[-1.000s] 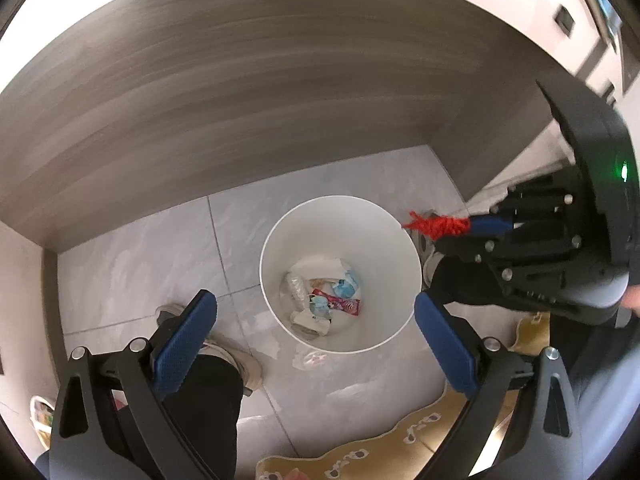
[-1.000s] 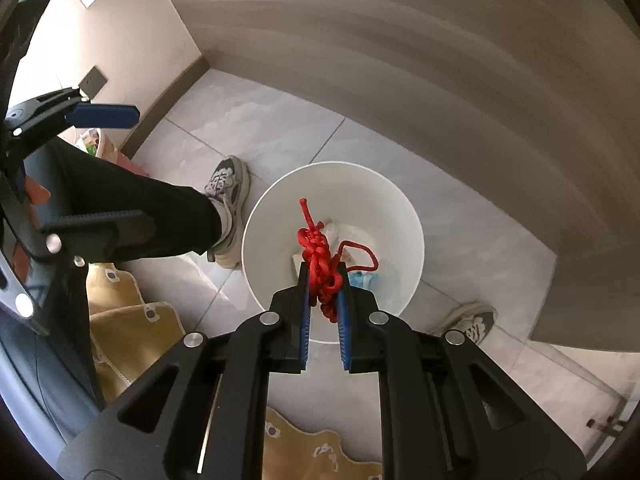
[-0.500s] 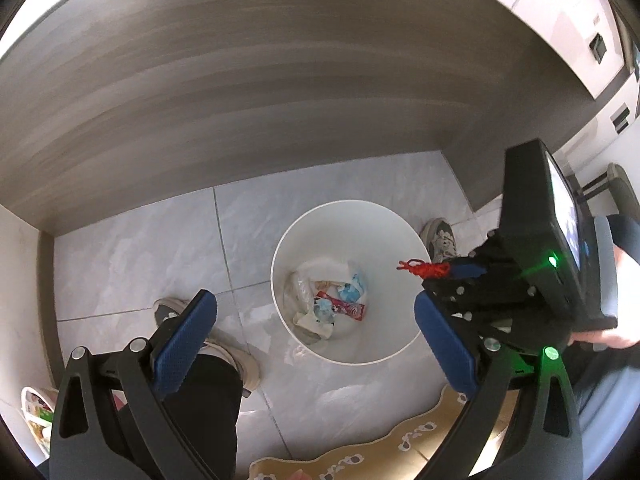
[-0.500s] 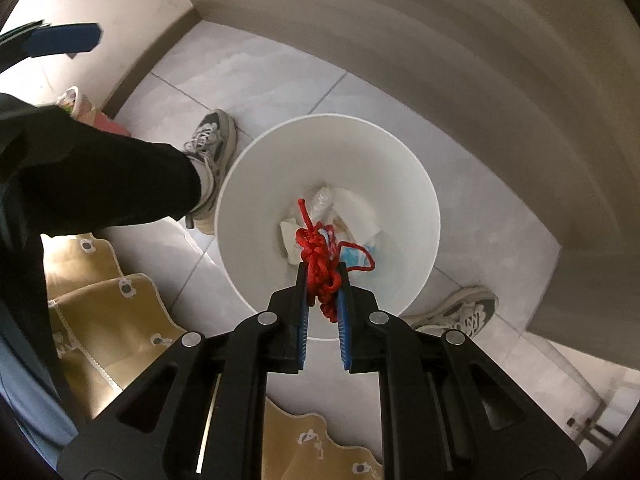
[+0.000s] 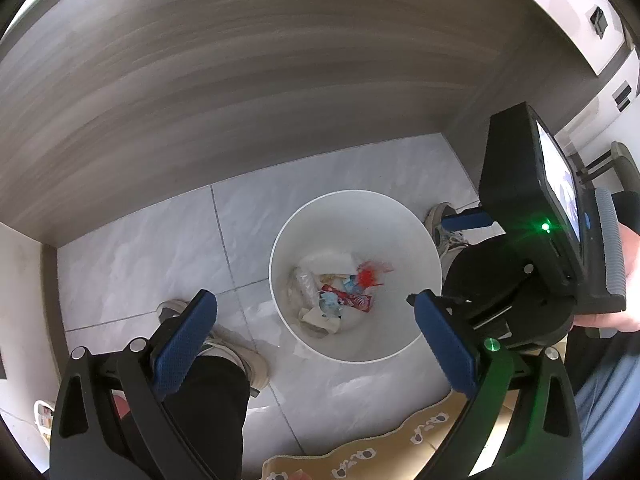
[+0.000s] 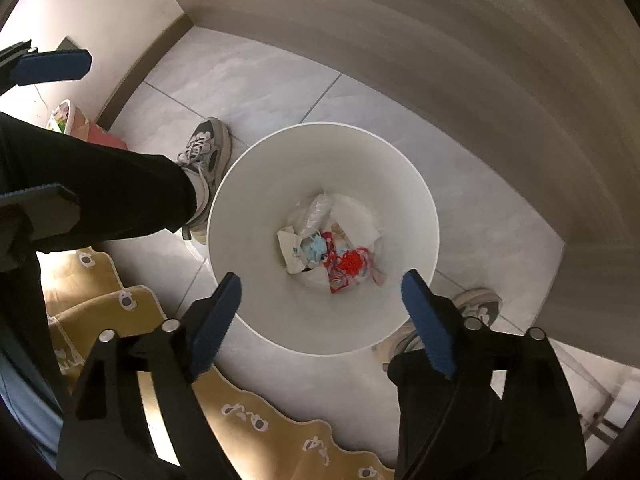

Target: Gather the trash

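A white round bin (image 6: 320, 152) (image 5: 356, 200) stands on the grey tiled floor. A red knotted cord (image 6: 352, 262) (image 5: 370, 276) lies among wrappers and paper at the bin's bottom. My right gripper (image 6: 320, 304) hangs over the bin's near rim, its jaws opening wide with nothing between them. In the left wrist view the right gripper's body (image 5: 520, 280) shows at the right beside the bin. My left gripper (image 5: 316, 336) stands open and empty above the bin's near edge.
A grey wood-grain panel (image 6: 440, 40) curves behind the bin. The person's shoes (image 6: 208, 148) (image 6: 476, 308) flank the bin, dark trouser legs (image 5: 200, 408) nearby. A yellow patterned mat (image 6: 260, 412) lies in front. A small basket (image 6: 64, 116) sits by the wall.
The right gripper's jaws have spread apart and let go of the red cord, which now lies inside the bin. The right gripper has come lower over the bin.
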